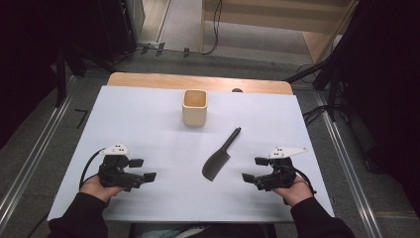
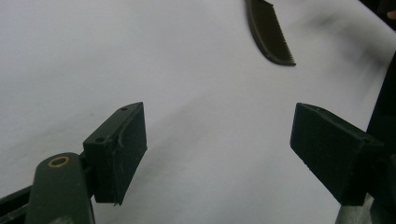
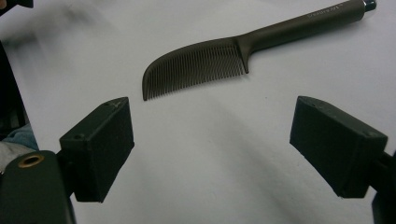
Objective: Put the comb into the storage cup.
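Note:
A dark comb (image 1: 220,156) with a long handle lies flat on the white board (image 1: 148,114), its teeth end towards me. A beige square cup (image 1: 194,107) stands upright behind it, near the far edge. My left gripper (image 1: 143,169) rests on the board to the comb's left, open and empty. My right gripper (image 1: 254,169) rests to the comb's right, also open and empty. In the left gripper view the comb (image 2: 271,30) lies far ahead of the jaws of the left gripper (image 2: 219,149). In the right gripper view the comb (image 3: 219,60) lies just beyond the jaws of the right gripper (image 3: 210,140).
The white board covers a wooden table (image 1: 198,82) whose far edge shows behind the cup. Metal rails (image 1: 34,158) and dark stands flank the table on both sides. Cables run across the floor at the back.

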